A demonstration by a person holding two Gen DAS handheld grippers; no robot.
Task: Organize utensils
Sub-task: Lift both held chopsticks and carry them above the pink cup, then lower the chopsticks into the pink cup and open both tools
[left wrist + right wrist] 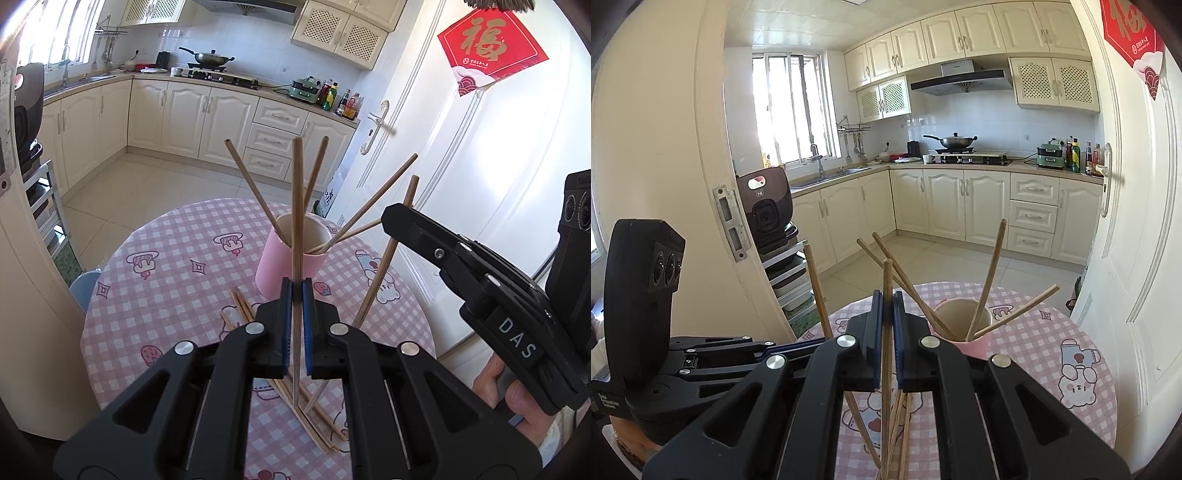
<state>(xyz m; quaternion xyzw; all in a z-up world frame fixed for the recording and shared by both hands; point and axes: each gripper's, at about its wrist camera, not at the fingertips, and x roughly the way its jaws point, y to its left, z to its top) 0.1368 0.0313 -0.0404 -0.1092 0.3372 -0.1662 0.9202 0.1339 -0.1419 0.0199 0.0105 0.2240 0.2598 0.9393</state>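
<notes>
Left gripper [296, 291] clamps upright chopstick [296, 206]; pink cup [291, 254] behind

Both wrist views look close, forward and slightly downward over the table [122, 295], sharing the pink cup [284, 258] and kitchen.

Red diamond paper sign [493, 46] on the white door [461, 166], upper right of left wrist frame: large gold character "福"; small line of gold characters beneath it, too small to read. Same sign cut off at upper right of right wrist frame, characters only partly visible. Right tongs [397, 218] body, right side of left wrist frame: white letters "DAS". Left tongs housing, lower left of right wrist frame: small white label, blurred, unreadable. Range hood [960, 79], top centre: brand strip, illegible.
</notes>
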